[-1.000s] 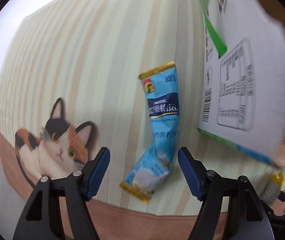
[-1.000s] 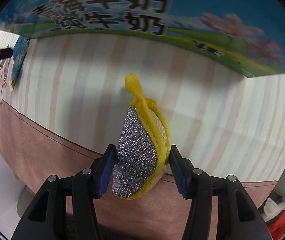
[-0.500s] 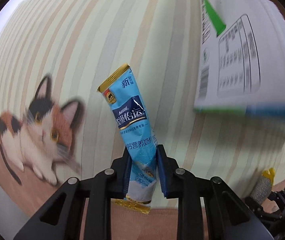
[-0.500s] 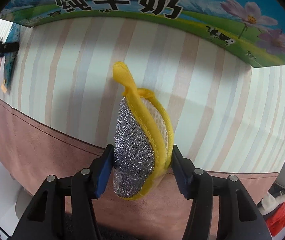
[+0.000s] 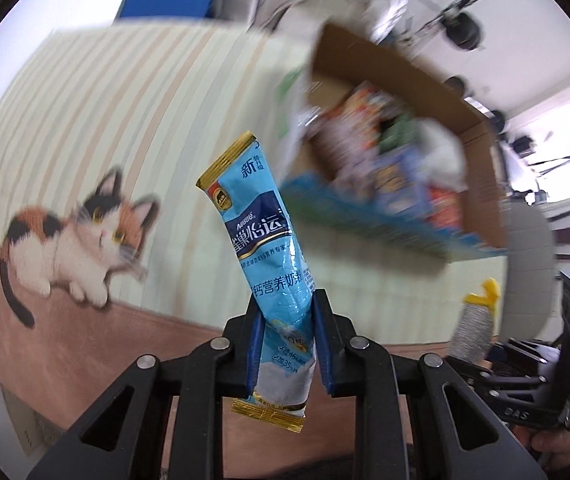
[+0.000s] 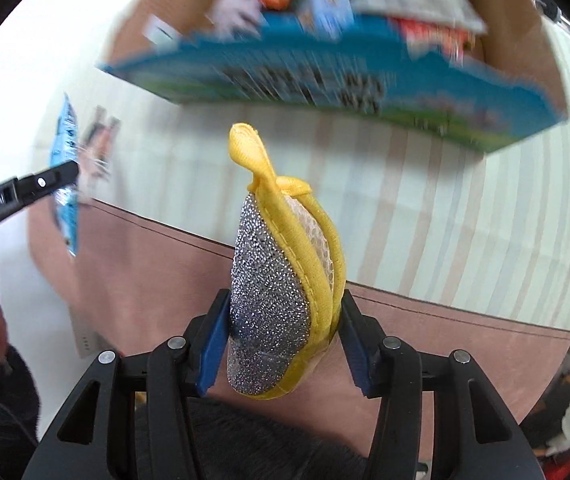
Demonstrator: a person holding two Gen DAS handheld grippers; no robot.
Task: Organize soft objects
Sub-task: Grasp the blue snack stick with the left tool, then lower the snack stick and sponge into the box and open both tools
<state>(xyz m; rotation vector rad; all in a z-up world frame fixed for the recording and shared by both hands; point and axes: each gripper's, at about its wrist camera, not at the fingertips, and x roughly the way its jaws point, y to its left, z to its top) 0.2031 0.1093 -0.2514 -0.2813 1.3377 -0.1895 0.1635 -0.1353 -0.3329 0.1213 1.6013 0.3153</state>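
My left gripper is shut on a light blue milk powder sachet with gold ends, held upright above the striped tablecloth. My right gripper is shut on a silver and yellow scrubbing sponge with a yellow loop on top, also lifted off the cloth. The sponge also shows at the right of the left wrist view, and the sachet at the left of the right wrist view. An open cardboard box with a blue printed side stands beyond both, holding several packets.
The tablecloth has a calico cat print at the left and a brown border along the near edge. A grey chair back stands at the right of the table.
The left gripper closed on the sachet and lifted it off the cloth. Both grippers rose and pulled back, so the box's open top now shows. The right gripper kept its hold on the sponge.
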